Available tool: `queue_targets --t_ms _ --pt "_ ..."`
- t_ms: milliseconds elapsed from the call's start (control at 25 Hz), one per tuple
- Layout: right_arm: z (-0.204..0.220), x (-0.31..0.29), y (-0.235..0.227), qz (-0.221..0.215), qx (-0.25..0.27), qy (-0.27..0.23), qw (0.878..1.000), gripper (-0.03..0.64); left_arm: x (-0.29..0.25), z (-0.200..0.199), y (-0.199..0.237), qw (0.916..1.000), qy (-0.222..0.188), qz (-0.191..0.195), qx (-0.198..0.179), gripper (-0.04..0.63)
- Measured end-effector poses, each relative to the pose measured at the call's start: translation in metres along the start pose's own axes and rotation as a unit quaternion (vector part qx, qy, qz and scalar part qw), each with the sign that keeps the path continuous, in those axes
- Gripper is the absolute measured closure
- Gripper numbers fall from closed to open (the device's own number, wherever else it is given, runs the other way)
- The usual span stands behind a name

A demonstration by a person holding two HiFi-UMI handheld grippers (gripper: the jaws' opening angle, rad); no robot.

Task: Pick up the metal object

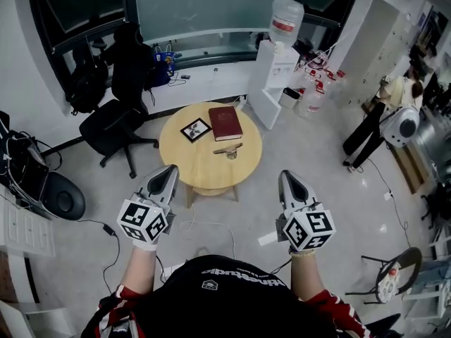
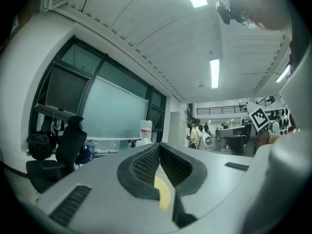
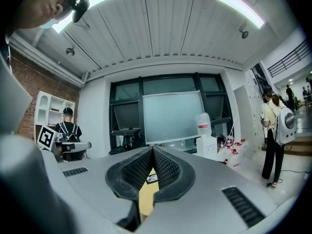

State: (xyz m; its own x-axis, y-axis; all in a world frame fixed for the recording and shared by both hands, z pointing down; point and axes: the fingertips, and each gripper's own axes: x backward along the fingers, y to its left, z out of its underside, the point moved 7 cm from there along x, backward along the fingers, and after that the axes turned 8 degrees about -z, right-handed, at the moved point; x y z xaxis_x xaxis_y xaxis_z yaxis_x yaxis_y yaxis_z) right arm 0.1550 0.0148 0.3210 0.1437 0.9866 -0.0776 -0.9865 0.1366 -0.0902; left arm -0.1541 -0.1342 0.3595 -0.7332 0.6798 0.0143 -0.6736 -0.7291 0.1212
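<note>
The left gripper (image 1: pixel 168 173) and the right gripper (image 1: pixel 287 178) are held level in the lower half of the head view. Each has its jaws pressed together, with nothing between them. Beyond them, at the frame's centre, stands a round light-wood table (image 1: pixel 187 162). The small metal object (image 1: pixel 230 151), possibly a tool, lies on it just below a dark red hardcover book (image 1: pixel 225 122) and to the right of a black-framed picture (image 1: pixel 196 129). The approach is judged to be in hand. Next, one gripper's jaws must be opened and lowered over the object. The red label on the clear water bottle (image 1: pixel 285 18) at upper right cannot be read.
</note>
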Motion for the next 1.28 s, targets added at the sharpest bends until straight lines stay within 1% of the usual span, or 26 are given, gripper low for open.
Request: queue_targets --t_ms 280,520,720,920,1280 --pt "0.008 -0.043 0.008 0.013 0.0 0.008 1.0 0.595 -0.025 0.002 0.043 0.9999 -0.001 0.012 0.003 0.577" --pt "0.013 -0.07 0.015 0.025 0.007 0.023 0.999 0.595 -0.042 0.007 0.071 0.9996 -0.004 0.024 0.015 0.577" --pt "0.017 -0.077 0.019 0.026 0.016 0.039 0.999 0.595 -0.046 0.019 0.076 0.9991 -0.004 0.03 0.028 0.577" --pt "0.017 -0.088 0.023 0.02 0.014 0.041 0.999 0.595 -0.047 0.027 0.084 0.9989 0.003 0.029 0.036 0.577" --pt "0.016 -0.115 0.01 -0.008 0.008 0.03 0.999 0.595 -0.056 0.022 0.085 0.9996 0.004 0.008 0.028 0.577"
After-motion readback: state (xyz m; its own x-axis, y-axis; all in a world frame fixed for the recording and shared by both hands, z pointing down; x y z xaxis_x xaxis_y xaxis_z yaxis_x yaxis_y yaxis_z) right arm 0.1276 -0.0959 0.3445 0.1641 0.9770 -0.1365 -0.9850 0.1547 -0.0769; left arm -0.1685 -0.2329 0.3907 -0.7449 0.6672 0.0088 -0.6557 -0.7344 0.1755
